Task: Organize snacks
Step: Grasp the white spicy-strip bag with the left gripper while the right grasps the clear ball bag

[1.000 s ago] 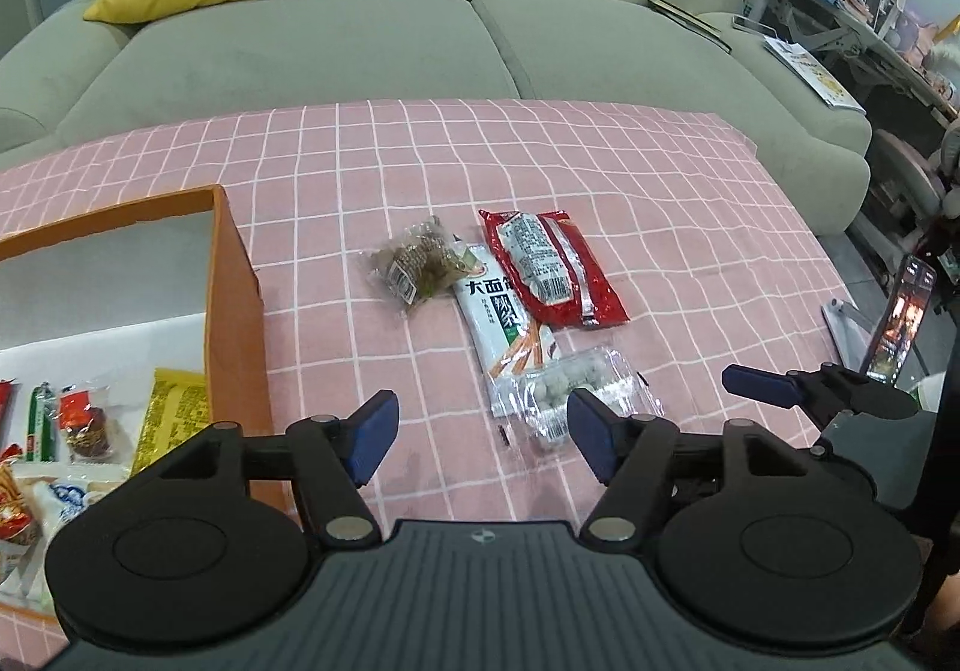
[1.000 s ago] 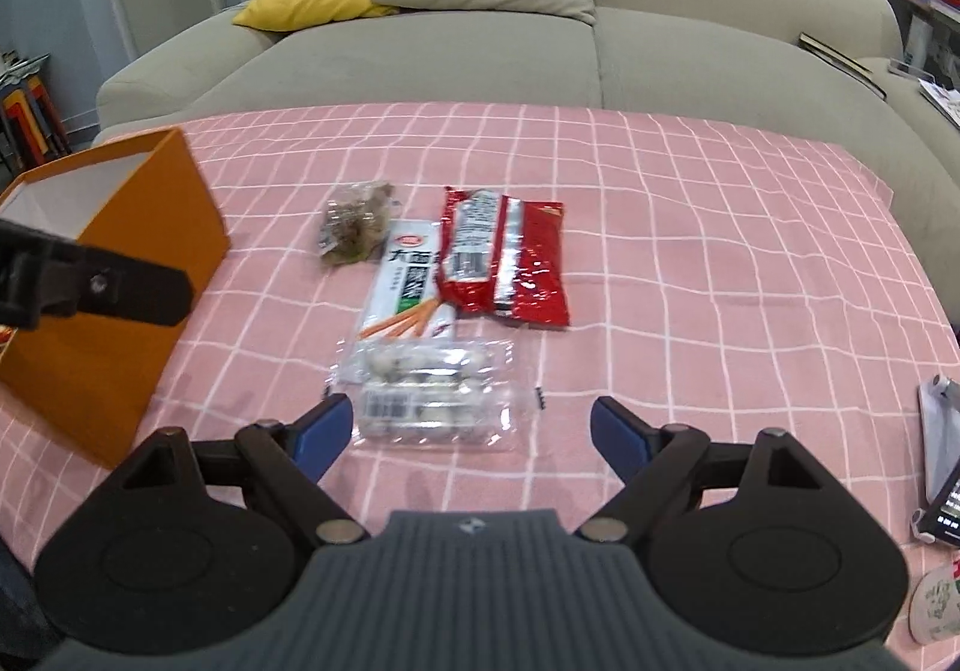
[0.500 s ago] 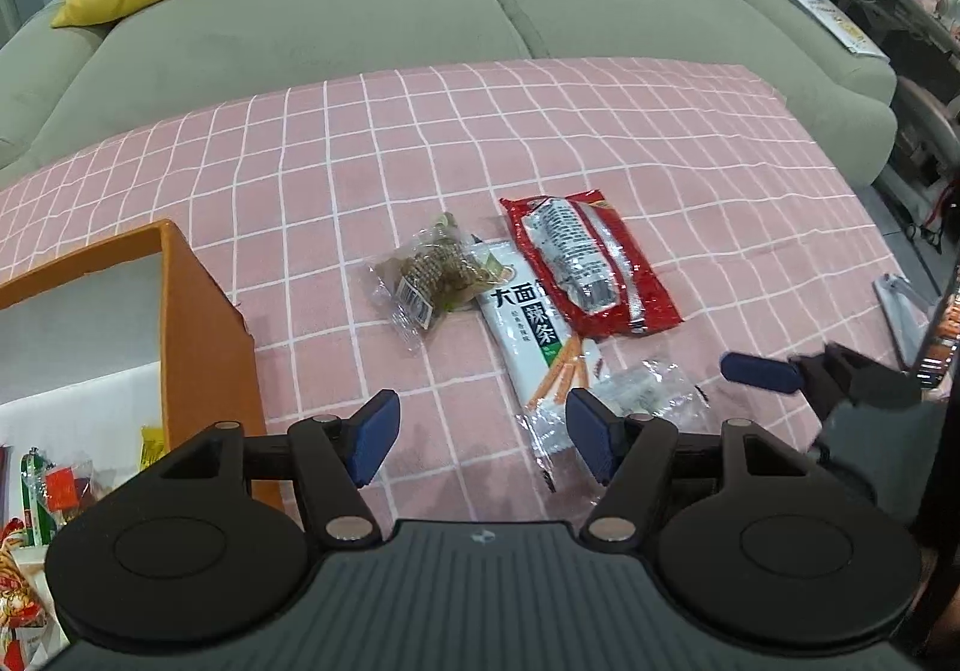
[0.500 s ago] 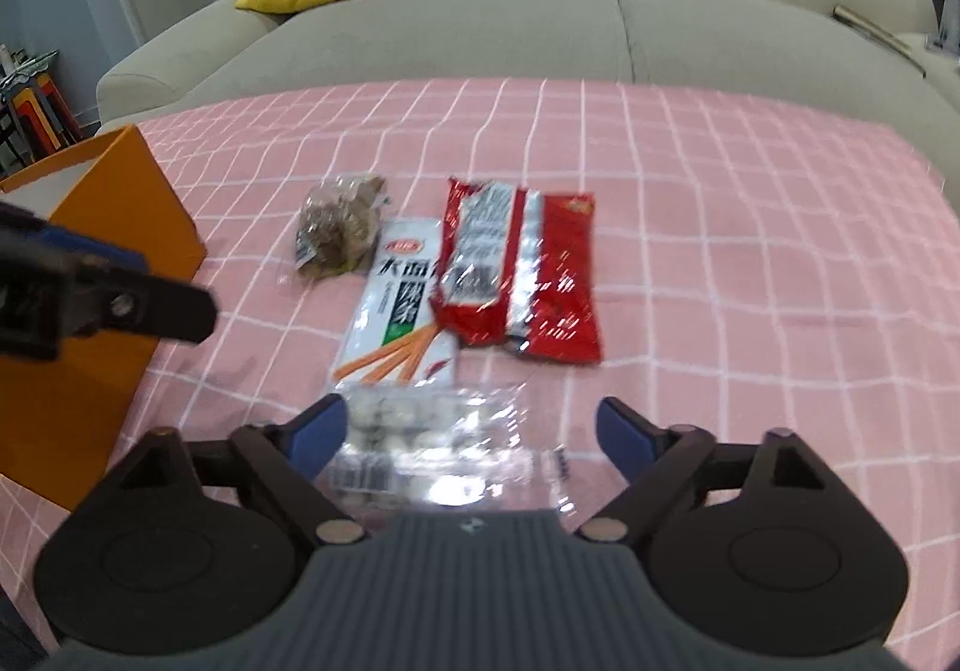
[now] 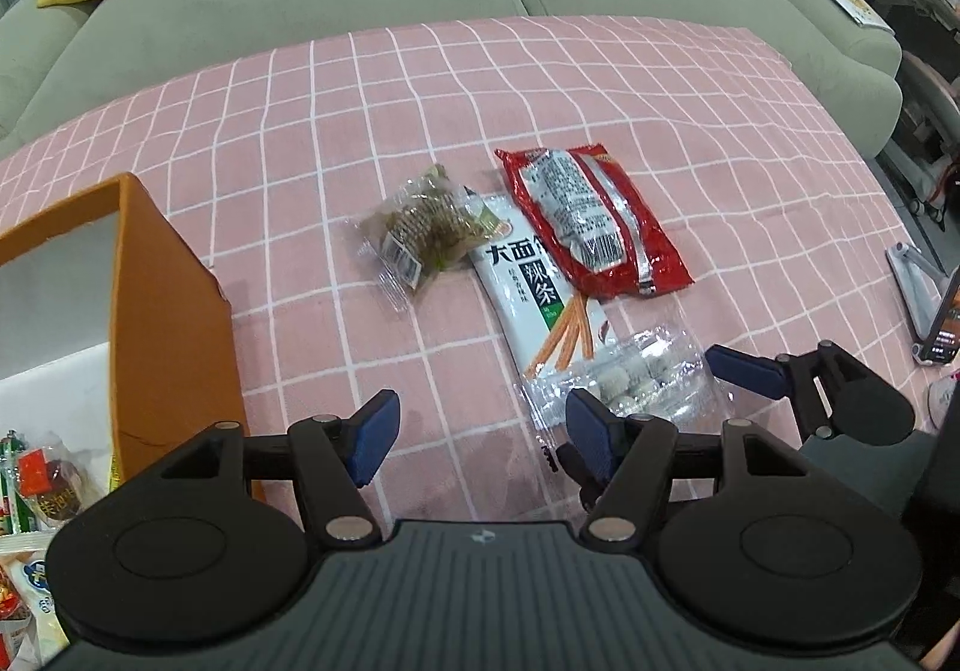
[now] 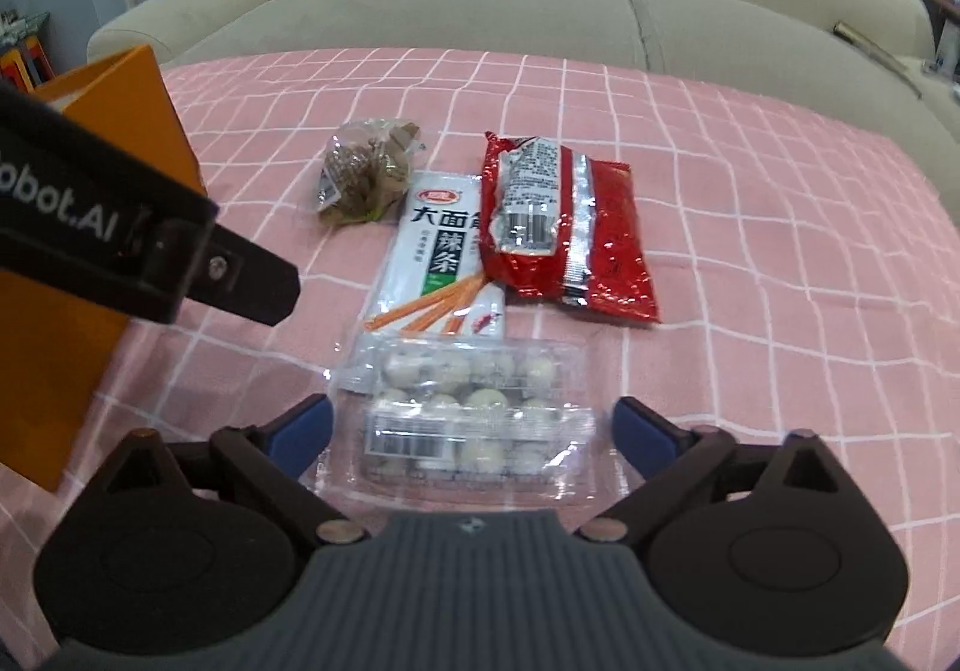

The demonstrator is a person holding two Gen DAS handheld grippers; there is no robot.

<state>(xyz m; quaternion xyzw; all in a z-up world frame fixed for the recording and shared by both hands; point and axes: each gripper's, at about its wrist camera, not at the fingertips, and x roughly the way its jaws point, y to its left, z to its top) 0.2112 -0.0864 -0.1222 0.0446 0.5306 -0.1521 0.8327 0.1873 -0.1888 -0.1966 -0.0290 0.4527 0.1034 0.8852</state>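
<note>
The right gripper (image 6: 471, 428) has moved down close, so its wide-open, empty jaws now sit on both sides of the clear pack of little white balls (image 6: 474, 407) on the pink cloth (image 6: 750, 251), ready to grab it for the orange box (image 5: 162, 311), while the left gripper (image 5: 480, 425) waits open and empty.

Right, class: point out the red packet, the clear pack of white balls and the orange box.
red packet (image 6: 600, 227): right wrist view, on its red side panel.
clear pack of white balls (image 6: 474, 407): right wrist view, middle of the lid.
orange box (image 5: 174, 323): left wrist view, outer side wall.
</note>
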